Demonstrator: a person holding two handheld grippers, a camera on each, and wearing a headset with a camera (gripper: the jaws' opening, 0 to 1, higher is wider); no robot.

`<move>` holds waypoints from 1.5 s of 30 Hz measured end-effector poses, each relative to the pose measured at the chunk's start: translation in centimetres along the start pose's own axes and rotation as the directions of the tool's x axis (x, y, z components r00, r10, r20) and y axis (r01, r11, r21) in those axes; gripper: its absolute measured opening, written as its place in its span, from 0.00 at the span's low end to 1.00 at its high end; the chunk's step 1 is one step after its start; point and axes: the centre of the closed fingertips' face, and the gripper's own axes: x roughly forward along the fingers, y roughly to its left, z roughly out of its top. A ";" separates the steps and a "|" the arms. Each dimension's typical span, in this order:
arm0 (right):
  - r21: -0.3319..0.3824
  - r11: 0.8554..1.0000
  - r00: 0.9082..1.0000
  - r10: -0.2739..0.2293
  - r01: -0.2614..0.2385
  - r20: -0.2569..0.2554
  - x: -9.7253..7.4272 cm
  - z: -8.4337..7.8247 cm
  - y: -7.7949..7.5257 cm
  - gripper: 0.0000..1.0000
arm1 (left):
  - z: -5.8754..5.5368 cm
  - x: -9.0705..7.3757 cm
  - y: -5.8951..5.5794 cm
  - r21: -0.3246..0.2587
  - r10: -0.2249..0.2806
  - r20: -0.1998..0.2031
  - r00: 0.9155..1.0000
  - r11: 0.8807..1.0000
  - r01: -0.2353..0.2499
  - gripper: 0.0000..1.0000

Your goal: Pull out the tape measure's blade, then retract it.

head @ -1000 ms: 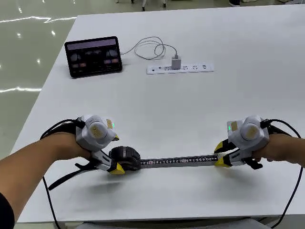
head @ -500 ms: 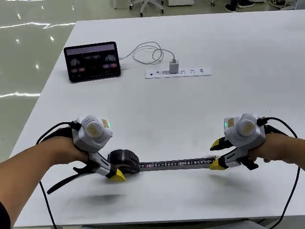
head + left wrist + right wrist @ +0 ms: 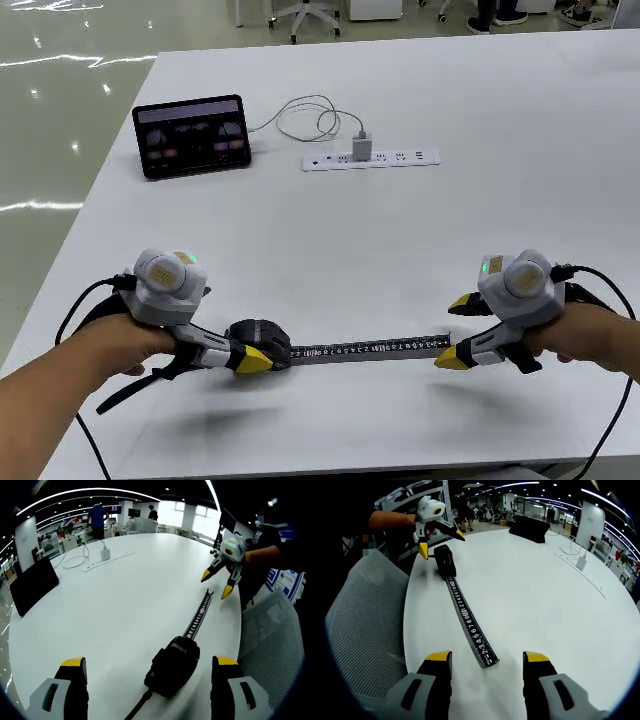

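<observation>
Plainly the first half of the job is done: the tape measure (image 3: 262, 342) lies on the near part of the white table (image 3: 400, 230) with its blade (image 3: 370, 348) drawn out flat along the tabletop, running from the black case toward the person's right. The left gripper (image 3: 150, 662) sits astride the case with its yellow-tipped jaws spread wide, one on each side, and in the left gripper view neither jaw touches it. The right gripper (image 3: 452, 330) is at the far end of the blade, also spread; the right gripper view shows the blade's tip lying free on the table between the two jaws, pinched by nothing. So the blade stays out by itself, which suggests a lock or friction holds it, though the pictures do not show which. What remains is the retraction, and that likely calls for steadying the case and freeing the blade. Well apart, at the far side of the table, stand a dark tablet (image 3: 192, 135) and a white power strip (image 3: 370, 158) with a charger (image 3: 361, 148) plugged in.
</observation>
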 end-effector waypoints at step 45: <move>0.295 0.936 0.958 -0.246 0.194 0.148 -6.6 -4.8 2.6 0.96 | -3.2 -5.6 -1.2 -0.159 0.185 0.168 0.968 0.974 -0.159 1.00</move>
